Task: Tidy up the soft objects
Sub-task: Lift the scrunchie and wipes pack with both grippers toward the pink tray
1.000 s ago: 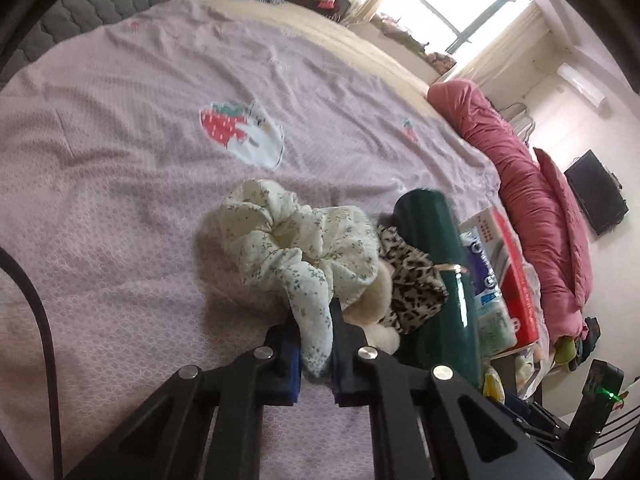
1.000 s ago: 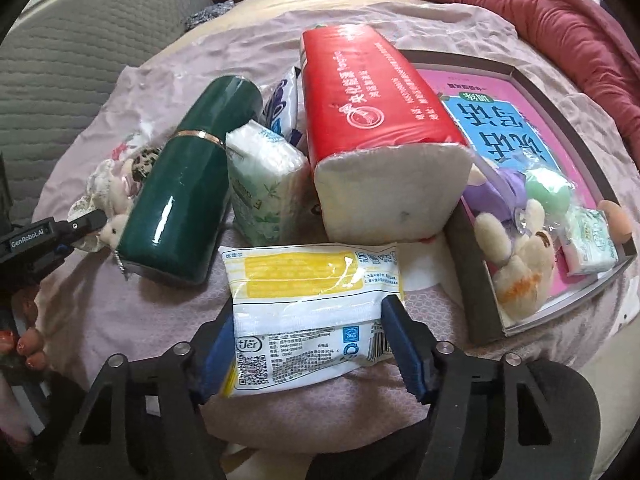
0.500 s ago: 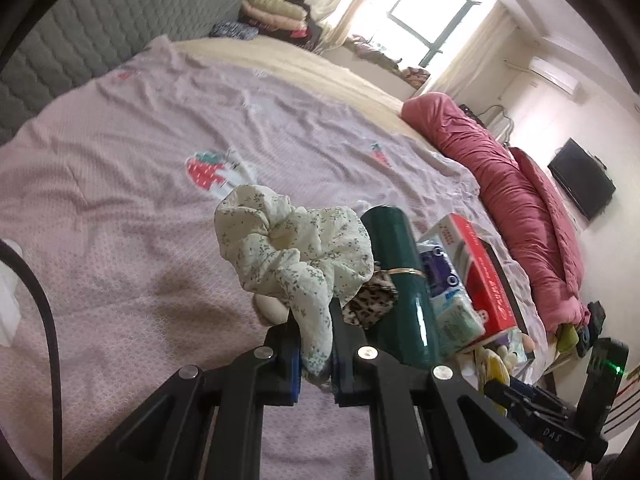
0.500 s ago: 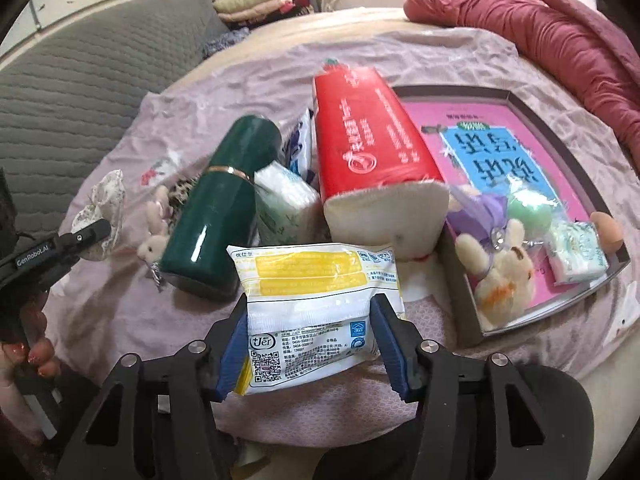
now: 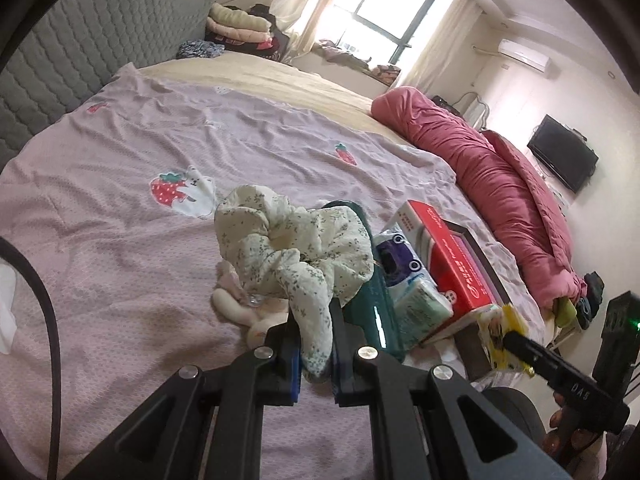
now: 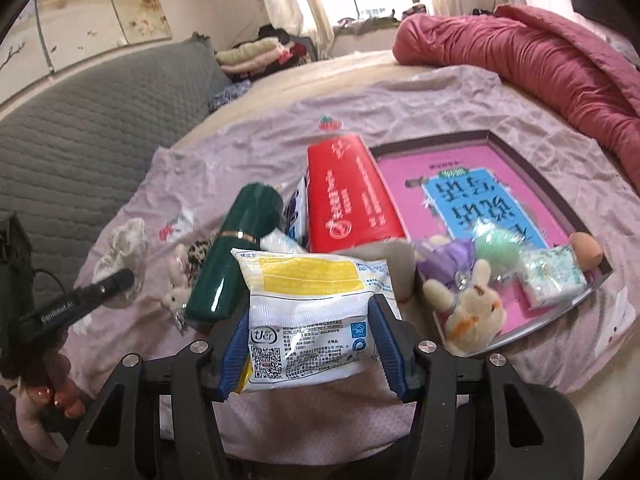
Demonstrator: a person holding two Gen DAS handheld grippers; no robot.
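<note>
Above a lilac bedspread [image 5: 120, 240], the left gripper [image 5: 314, 344] pinches a crinkled floral scrunchie [image 5: 288, 248] by one fold, its ruffled ring lifted clear of the cloth. The right gripper [image 6: 314, 344] squeezes a glossy, pillowy wipes packet [image 6: 312, 312] across its short sides. The pink-lined tray [image 6: 552, 216] of plush toys lies to the right and farther off, nearer the right hand, likely where both soft pieces belong. A hard green flask [image 6: 236, 256] lies between.

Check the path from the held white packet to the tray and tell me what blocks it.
The right gripper holds the packet off the bed. The plush bunny and purple pouch crowd the tray's near corner; its far pink floor is bare.
</note>
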